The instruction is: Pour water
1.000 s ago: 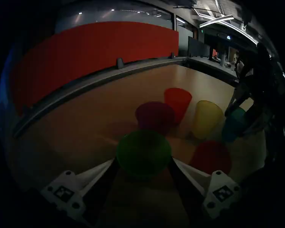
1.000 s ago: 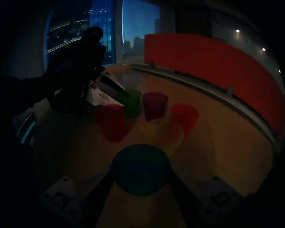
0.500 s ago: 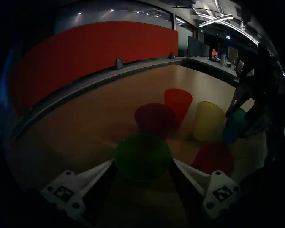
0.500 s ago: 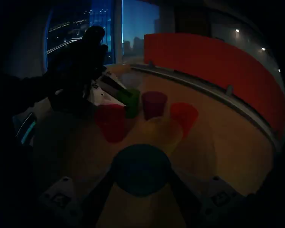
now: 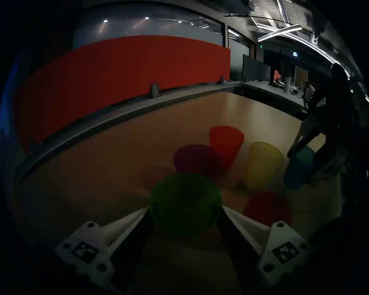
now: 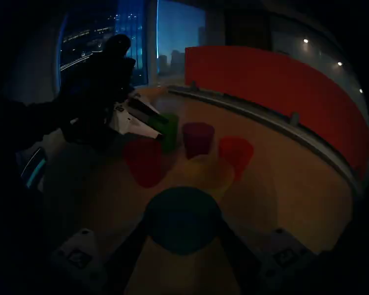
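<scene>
Since the earlier frame, the standing cups have dropped slightly in the left gripper view, which suggests a small lift or upward pitch of the left gripper (image 5: 185,212). The right gripper view is almost unchanged.

The left gripper's fingers are closed to cup width, one on each side of the green cup (image 5: 186,200). The right gripper (image 6: 183,225) clasps the teal cup (image 6: 183,215) the same way. Both cups are held above the table (image 5: 110,162), at the near edge of a cluster made up of a purple cup (image 5: 197,160), an orange-red cup (image 5: 226,142), a yellow cup (image 5: 261,164) and a dark red cup (image 5: 267,209).

**Orientation:** seen from the other gripper's view, each held cup has its long axis close to vertical with the mouth up. The light is too dim to show any water.

**Step in hand (judged):** carrying a cup to the pouring position. To do this well:
- Keep the grip firm but not crushing.
- Bring the pouring rim just above the receiving mouth.
- Tilt slowly about the rim.
- Avoid brushing the neighbouring cups.
</scene>
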